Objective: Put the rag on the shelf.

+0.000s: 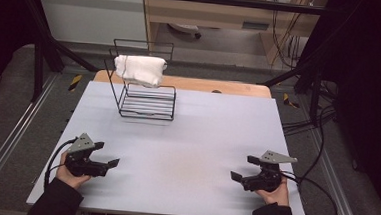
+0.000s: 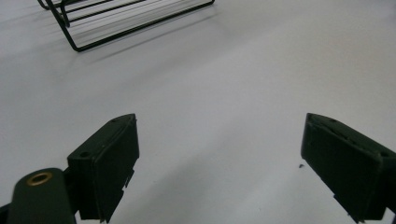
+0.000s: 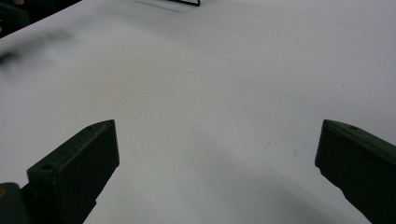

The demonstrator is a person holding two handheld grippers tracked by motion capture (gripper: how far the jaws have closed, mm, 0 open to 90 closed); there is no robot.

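The left gripper and right gripper rest near the table's front edge, jaws spread wide, holding nothing. The white towel hangs on the wire rack near the far edge, well apart.

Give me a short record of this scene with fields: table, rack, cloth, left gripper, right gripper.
table: white top, bare between the grippers
rack: black wire rack, far left part of the table
cloth: white cloth draped over the rack's top
left gripper: near left, in the left hand, jaws open, holds nothing
right gripper: near right, in the right hand, jaws open, holds nothing
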